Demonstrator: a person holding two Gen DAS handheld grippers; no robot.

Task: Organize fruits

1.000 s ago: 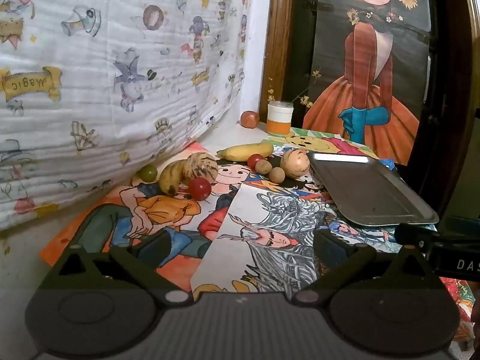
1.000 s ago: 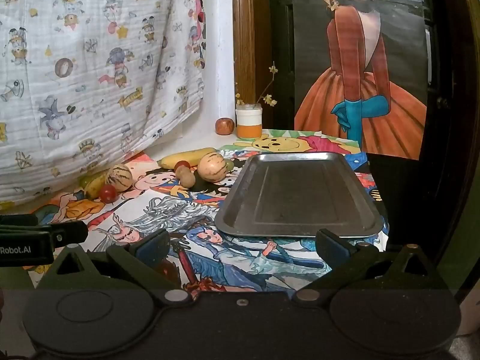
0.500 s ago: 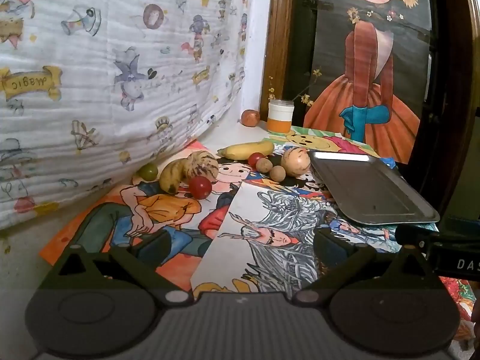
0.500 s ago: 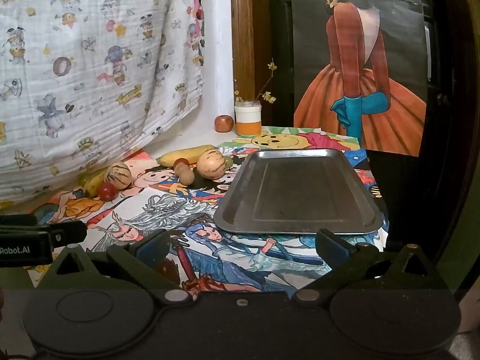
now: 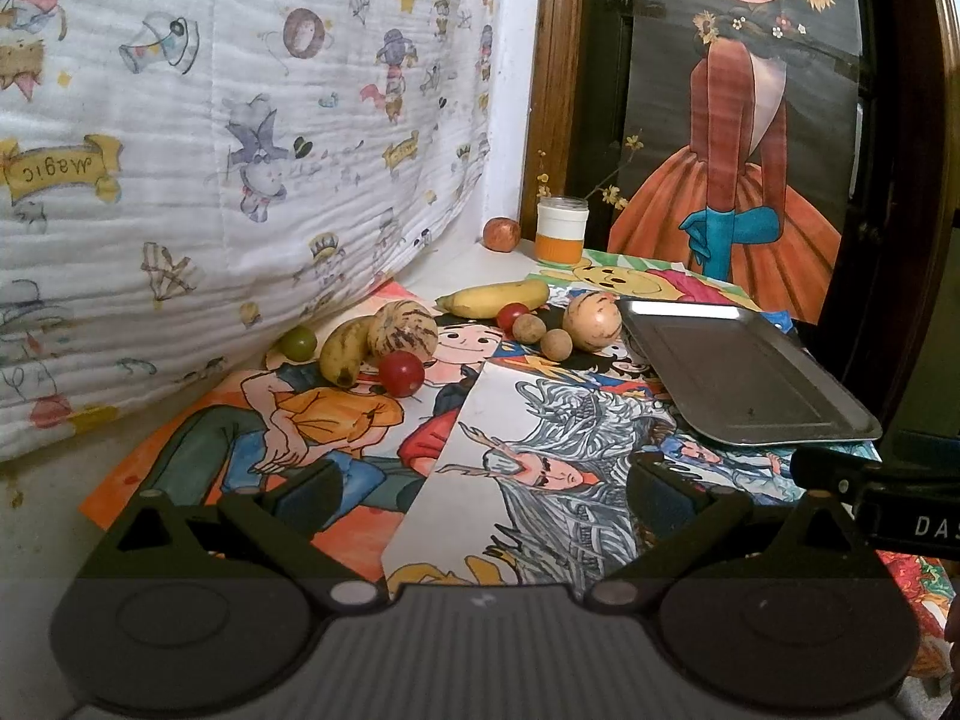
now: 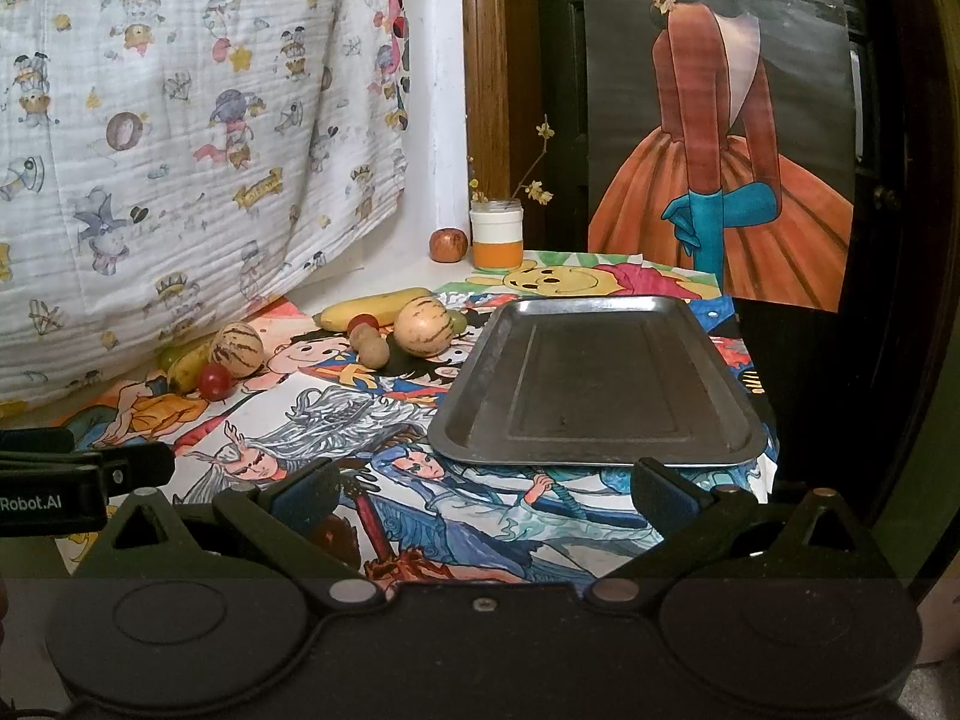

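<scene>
Little shifted; both claws (image 5: 480,495) (image 6: 480,495) spread empty, tray (image 6: 600,384) fully visible only rightward.

Open posters (image 5: 540,420) lie between both grippers and the fruit; nothing stands on them. Metal tray (image 6: 594,378) bare, reachable from the front. Spotted banana (image 5: 345,348), striped melon (image 5: 402,330) and red tomato (image 5: 401,373) crowd together, touching. Quilt (image 5: 240,150) walls the left side; jar (image 6: 496,237) blocks the far corner.
</scene>
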